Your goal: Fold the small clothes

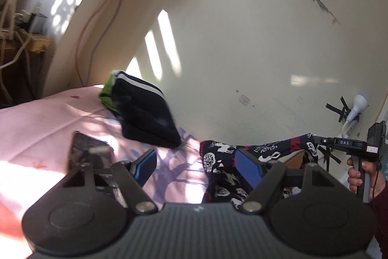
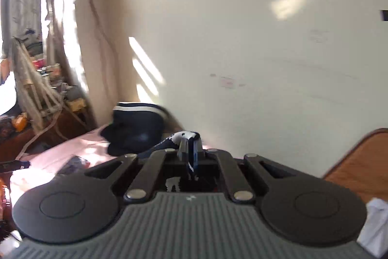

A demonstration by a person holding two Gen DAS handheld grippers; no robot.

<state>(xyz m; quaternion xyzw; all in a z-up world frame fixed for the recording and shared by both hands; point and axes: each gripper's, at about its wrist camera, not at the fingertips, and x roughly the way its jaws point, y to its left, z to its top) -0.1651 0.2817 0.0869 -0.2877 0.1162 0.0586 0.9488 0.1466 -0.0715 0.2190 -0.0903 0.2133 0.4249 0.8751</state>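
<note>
A dark garment (image 1: 218, 157) printed with white and red figures hangs off the pink bed sheet (image 1: 48, 123), one corner pulled up to the right. My right gripper (image 1: 316, 139), held by a hand (image 1: 356, 176), is shut on that corner. In the right wrist view the right gripper (image 2: 190, 142) pinches the printed cloth (image 2: 178, 136) between closed fingers. My left gripper (image 1: 197, 168) is open with its blue pads (image 1: 249, 171) apart. It sits low over the sheet, just in front of the garment's near edge, with nothing between its fingers.
A folded stack of dark clothes (image 1: 145, 113) with a white stripe and a green piece lies at the back of the bed by the wall. A dark phone (image 1: 89, 152) lies on the sheet at left. Cluttered shelves (image 2: 43, 79) stand left; an orange-brown panel (image 2: 359, 169) stands right.
</note>
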